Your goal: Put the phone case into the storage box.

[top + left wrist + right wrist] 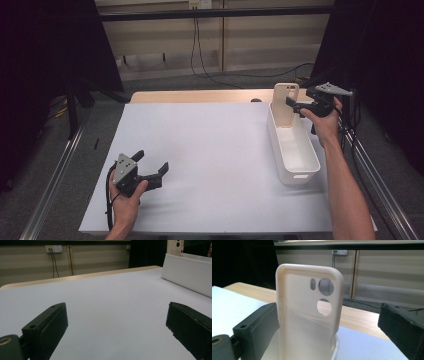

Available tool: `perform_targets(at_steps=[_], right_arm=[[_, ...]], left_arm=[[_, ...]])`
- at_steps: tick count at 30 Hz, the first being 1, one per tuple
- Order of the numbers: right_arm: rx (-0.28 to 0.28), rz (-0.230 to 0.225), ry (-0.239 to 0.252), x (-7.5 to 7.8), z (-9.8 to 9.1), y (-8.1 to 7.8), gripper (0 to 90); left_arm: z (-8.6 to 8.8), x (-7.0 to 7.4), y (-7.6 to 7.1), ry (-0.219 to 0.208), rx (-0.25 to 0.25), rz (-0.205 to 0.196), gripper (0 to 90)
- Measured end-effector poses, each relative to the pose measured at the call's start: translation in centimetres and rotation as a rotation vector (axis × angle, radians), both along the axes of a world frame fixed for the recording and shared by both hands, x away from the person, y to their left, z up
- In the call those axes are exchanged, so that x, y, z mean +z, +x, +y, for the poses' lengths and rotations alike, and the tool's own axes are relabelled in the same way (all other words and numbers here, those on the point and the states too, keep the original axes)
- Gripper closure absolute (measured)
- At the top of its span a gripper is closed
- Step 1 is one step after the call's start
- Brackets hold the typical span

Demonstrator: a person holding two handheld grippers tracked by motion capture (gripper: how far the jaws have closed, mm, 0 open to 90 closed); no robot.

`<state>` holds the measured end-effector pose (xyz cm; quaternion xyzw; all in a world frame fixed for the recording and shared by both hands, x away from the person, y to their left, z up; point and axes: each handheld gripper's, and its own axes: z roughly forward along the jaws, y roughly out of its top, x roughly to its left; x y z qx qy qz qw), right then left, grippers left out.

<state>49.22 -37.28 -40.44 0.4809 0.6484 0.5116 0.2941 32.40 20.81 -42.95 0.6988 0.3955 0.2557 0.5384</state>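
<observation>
Nearest, the left gripper rests on the white table cover with its jaws spread wide, nothing between them. Farther off, the right gripper stands released — its jaws flank the phone case without pressing it. The case stands in the far end of the white bin, so placement appears done and only withdrawal remains. Its long axis is upright, camera cut-outs topmost, hollow side toward the right gripper.

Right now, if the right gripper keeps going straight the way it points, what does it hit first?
The cream phone case, standing upright at the far end of the white bin. It already sits between the open jaws of the right gripper; whether the left jaw touches it is unclear.
</observation>
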Motion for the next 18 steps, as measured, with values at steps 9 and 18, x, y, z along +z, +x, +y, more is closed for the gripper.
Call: perform_targets(at_steps=[9, 18], right_arm=[[-0.019, -0.010, 0.016, 0.0, 0.2, -1.1, 1.1], [-0.036, -0.020, 0.026, 0.3, 0.3, -1.8, 1.0]], left_arm=[[0.1, 0.0, -0.1, 0.000, -0.008, -0.006, 4.0], [0.5, 0.1, -0.1, -0.009, 0.009, -0.015, 3.9]])
